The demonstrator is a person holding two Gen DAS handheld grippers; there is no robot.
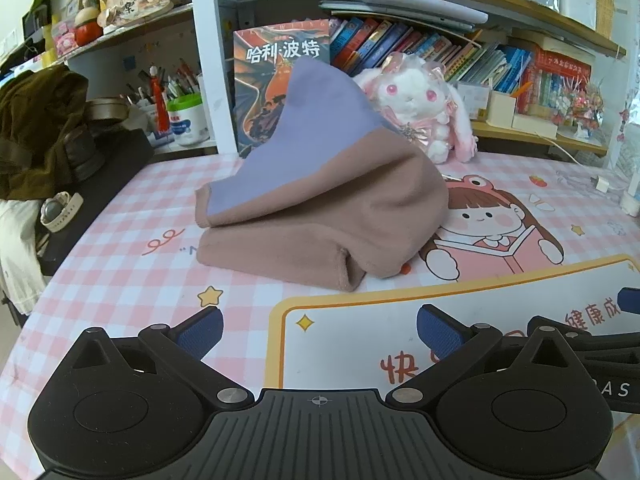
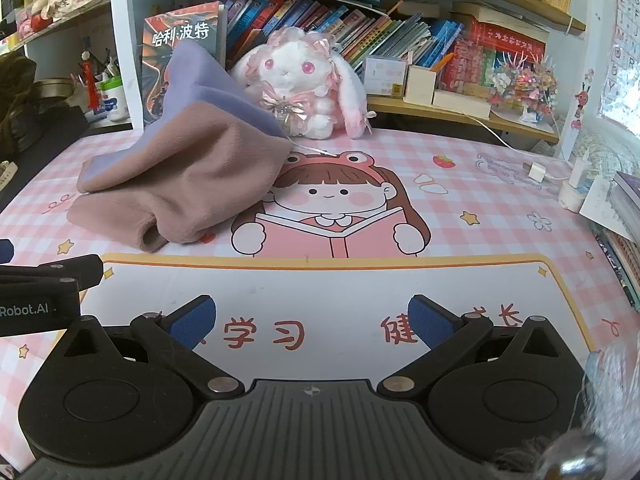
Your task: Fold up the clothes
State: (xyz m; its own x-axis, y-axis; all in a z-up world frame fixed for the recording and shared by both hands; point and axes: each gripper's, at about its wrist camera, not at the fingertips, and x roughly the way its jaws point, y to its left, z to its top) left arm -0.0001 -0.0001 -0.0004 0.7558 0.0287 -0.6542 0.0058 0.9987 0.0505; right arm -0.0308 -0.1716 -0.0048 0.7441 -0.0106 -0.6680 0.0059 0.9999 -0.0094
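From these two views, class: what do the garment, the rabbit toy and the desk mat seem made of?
Garment: probably soft matte fleece, fuzzy nap, brown outside, lilac inside.
Rabbit toy: plush pile, with shiny ribbon bows.
Desk mat: smooth printed sheet, perhaps plastic; faint sheen.

Pink checked desk mat [image 2: 500, 152]; on it brown-purple garment [image 2: 188, 184], plush rabbit [image 2: 300, 80], white charger [image 2: 536, 170].

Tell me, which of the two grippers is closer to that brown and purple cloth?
Left. The left gripper sits just short of the cloth, nearly facing it; the right gripper is farther off, with the cloth up to its left.
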